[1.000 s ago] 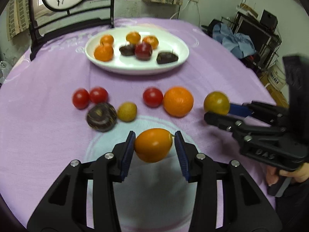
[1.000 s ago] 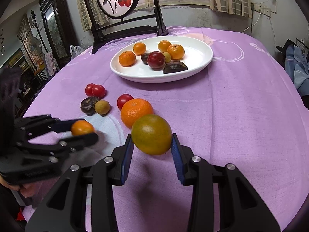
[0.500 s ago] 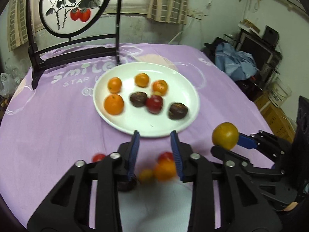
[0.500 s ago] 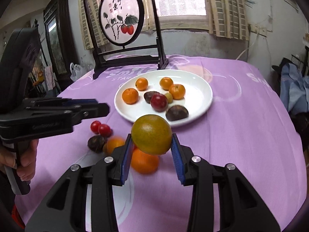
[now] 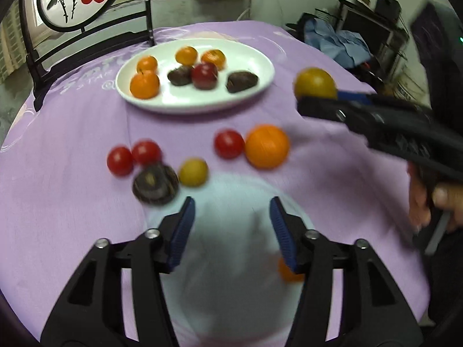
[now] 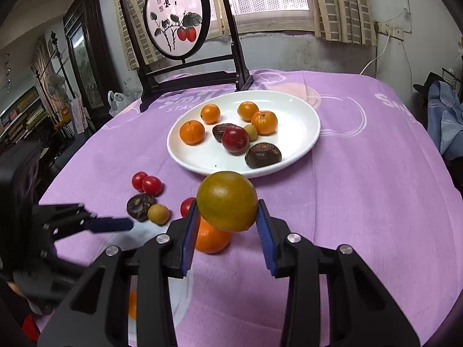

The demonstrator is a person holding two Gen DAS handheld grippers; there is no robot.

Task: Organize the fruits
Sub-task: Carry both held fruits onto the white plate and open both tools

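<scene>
My right gripper (image 6: 227, 212) is shut on a round green-orange fruit (image 6: 227, 201) and holds it in the air in front of the white plate (image 6: 298, 127). The left wrist view shows that fruit (image 5: 314, 83) at the right, beside the plate (image 5: 173, 98). My left gripper (image 5: 231, 211) hangs low over the pale patch of the cloth; its jaws are opening with nothing between them. A small orange fruit (image 5: 286, 271) shows blurred behind its right finger. The plate carries several oranges, dark fruits and a red one.
Loose on the purple cloth lie two red tomatoes (image 5: 120, 160), a dark fruit (image 5: 155, 184), a small yellow fruit (image 5: 193, 172), a third tomato (image 5: 229, 144) and a big orange (image 5: 267, 146). A round painted screen (image 6: 173, 20) on a dark stand sits behind the plate.
The small orange fruit has left my left gripper, which swung up toward the plate, dropped back and now stands wider. My right gripper has risen slightly with its fruit.
</scene>
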